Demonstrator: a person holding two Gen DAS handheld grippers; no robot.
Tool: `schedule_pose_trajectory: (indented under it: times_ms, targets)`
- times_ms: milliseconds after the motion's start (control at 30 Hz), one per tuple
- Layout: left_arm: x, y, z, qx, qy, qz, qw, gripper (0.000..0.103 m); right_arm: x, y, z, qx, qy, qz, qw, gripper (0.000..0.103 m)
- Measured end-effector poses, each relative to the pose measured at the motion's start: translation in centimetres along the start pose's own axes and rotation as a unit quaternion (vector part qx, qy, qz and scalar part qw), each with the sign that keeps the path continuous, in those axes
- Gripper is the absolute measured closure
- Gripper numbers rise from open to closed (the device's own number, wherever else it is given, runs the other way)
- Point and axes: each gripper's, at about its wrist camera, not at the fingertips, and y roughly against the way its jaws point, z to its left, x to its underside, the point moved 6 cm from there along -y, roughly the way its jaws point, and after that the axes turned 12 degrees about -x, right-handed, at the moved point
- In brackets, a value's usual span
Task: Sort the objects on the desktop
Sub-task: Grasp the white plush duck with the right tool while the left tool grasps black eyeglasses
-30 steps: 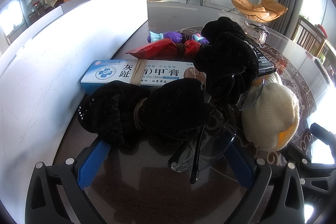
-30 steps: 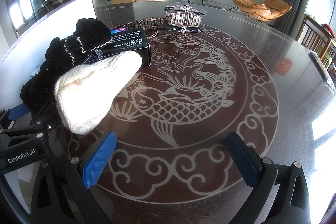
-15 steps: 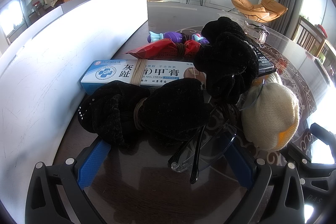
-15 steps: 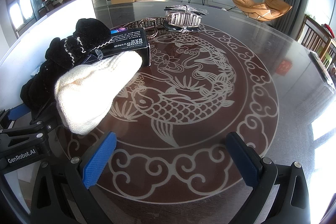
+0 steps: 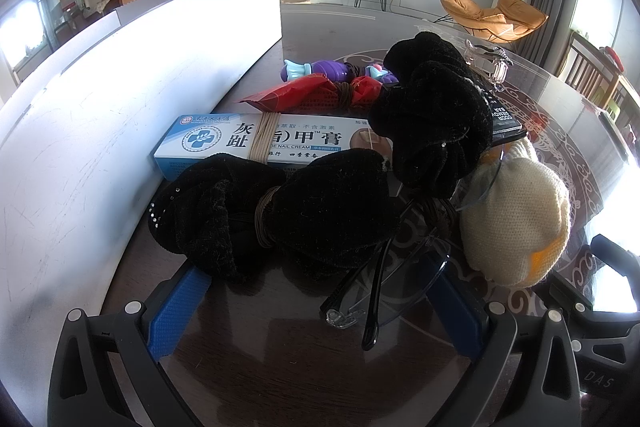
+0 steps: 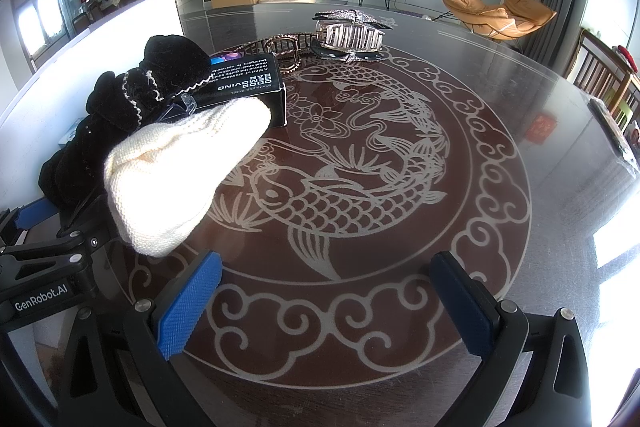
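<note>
Blue-and-white box (image 5: 264,143) labelled "NAIL CREAM", banded with elastic, near the table's (image 6: 500,99) left edge. Black box (image 6: 248,83) reads "STAINLESS STEEL". Left gripper (image 5: 316,307) and right gripper (image 6: 328,303) gape wide, empty.

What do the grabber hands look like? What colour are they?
Both are black plastic claws. The left gripper and right gripper each have two fingers with bumpy blue pads and silver screws. White letters on the left one say GenRobot.AI.

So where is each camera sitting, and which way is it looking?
Left wrist: on the left gripper, looking forward at the black gloves, nail cream box and safety glasses; its blue pads show.
Right wrist: on the right gripper, facing the fish-pattern table; the left gripper shows beside it.
Shared: the cream knit hat.
</note>
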Motion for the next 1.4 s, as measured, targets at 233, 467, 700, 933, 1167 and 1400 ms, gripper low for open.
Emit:
schedule_pose_trajectory:
  times_ms: [233, 467, 700, 933, 1167, 1400]
  targets:
    - [0.3, 0.1, 0.0, 0.01, -0.013, 0.003, 0.9999, 0.0, 0.0, 0.0, 0.0, 0.0, 0.0, 0.0, 1.0, 0.0]
    - [3.7, 2.4, 1.3, 0.042, -0.058, -0.006, 0.9974, 0.0, 0.2, 0.4, -0.1, -0.013, 0.01, 0.001, 1.0, 0.0]
    - [5.4, 3.3, 2.0, 0.045, -0.062, -0.013, 0.997, 0.0, -2.6, 4.2, 3.5, -0.159, 0.002, -0.07, 0.985, 0.0]
    - [5.8, 3.7, 2.0, 0.051, -0.067, -0.015, 0.9963, 0.0, -3.4, -0.6, 5.4, -0.155, 0.03, 0.002, 0.987, 0.042]
    - [6.3, 4.0, 2.1, 0.052, -0.071, -0.01, 0.9961, 0.0, 2.4, 4.7, 0.5, -0.143, 0.02, -0.014, 0.989, 0.044]
    - [6.6, 6.6, -1.9, 0.155, -0.072, -0.003, 0.9853, 0.0, 4.6, 8.2, -5.2, -0.144, -0.039, -0.037, 0.988, 0.043]
